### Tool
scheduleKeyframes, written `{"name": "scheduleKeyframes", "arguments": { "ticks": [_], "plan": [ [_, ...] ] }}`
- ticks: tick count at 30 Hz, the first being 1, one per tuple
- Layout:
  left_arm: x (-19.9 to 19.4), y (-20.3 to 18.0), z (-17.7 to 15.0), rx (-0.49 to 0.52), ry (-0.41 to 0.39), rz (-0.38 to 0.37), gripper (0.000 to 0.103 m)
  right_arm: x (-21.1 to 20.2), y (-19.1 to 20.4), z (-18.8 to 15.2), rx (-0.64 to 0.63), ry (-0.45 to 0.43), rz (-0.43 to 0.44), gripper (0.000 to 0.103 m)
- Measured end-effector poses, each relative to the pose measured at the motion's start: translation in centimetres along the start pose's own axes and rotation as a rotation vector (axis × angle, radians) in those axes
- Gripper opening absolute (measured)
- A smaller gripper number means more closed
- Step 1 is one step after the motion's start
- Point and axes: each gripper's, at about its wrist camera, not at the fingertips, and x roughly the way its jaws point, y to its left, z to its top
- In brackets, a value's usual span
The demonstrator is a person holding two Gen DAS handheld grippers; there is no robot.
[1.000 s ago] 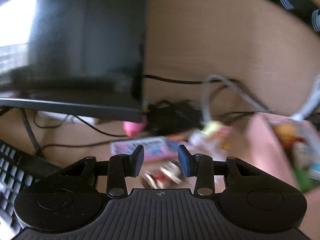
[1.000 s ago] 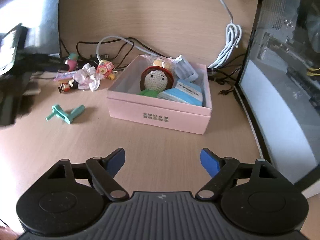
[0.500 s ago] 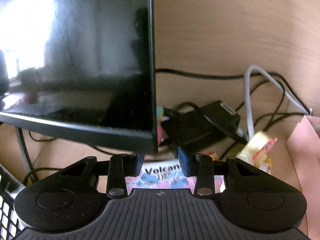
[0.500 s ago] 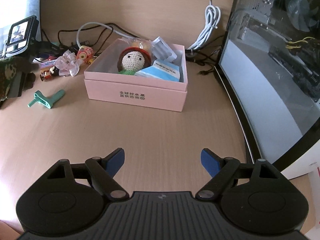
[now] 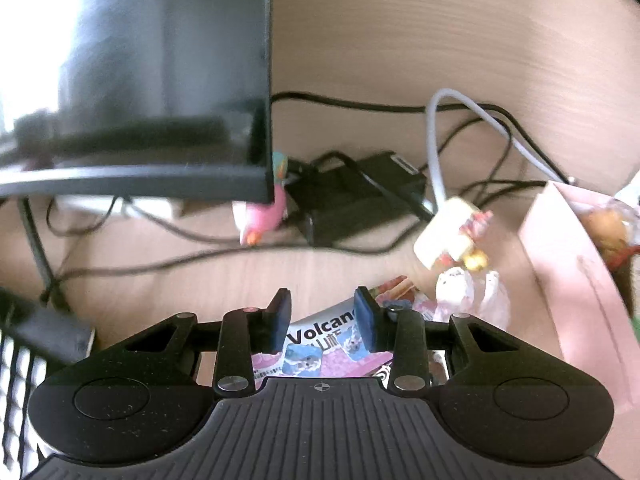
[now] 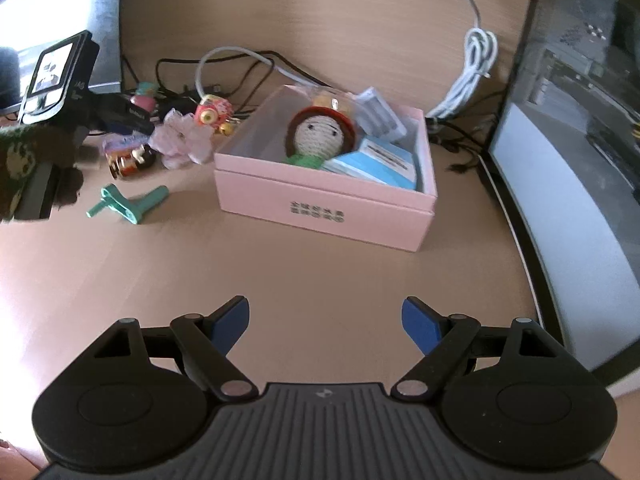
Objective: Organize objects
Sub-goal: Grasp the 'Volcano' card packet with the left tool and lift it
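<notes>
A pink and blue snack packet [image 5: 320,336] printed "Volcano" lies flat on the desk. My left gripper [image 5: 323,320] hovers over it, jaws closing, with the packet showing in the gap between the blue fingertips; I see no pad pressing on it. A clear pink flower ornament [image 5: 468,292] and a cream round toy [image 5: 448,236] lie just right of it. The pink box [image 6: 320,208] holds a crochet doll [image 6: 320,136] and a blue packet [image 6: 376,162]. My right gripper [image 6: 326,320] stands open over bare desk in front of the box.
A black monitor [image 5: 140,80] overhangs a pink bird toy [image 5: 262,216], a black adapter [image 5: 352,200] and tangled cables. A keyboard [image 5: 16,380] is at the left. A teal tool [image 6: 128,202] and small figure [image 6: 130,162] lie left of the box. A glass-sided computer case [image 6: 580,120] walls the right.
My left gripper has come down and in over the snack packet, which now shows between the fingertips; its jaws look slightly narrower. The right gripper has barely shifted.
</notes>
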Motion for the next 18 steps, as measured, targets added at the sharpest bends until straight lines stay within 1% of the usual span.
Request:
{"name": "scheduleKeyframes", "arguments": {
  "ticks": [6,10,13,18],
  "plan": [
    [-3.7,1.1,-3.0,-0.081,0.039,-0.084,0.039,0.7,1.3,1.5,-0.053,-0.041,0.042,0.084],
    [-6.0,1.9,-5.3,-0.145,0.077,-0.157,0.037,1.4,2.7,3.6,-0.103,-0.091,0.073,0.084],
    [-8.0,2.9,-6.2,-0.170,0.041,-0.173,0.037,1.9,4.2,5.6,-0.149,-0.141,0.098,0.084],
    [-11.0,5.4,-5.7,-0.192,-0.064,-0.147,0.037,3.4,8.0,9.0,-0.237,-0.232,0.158,0.084]
  ]
}}
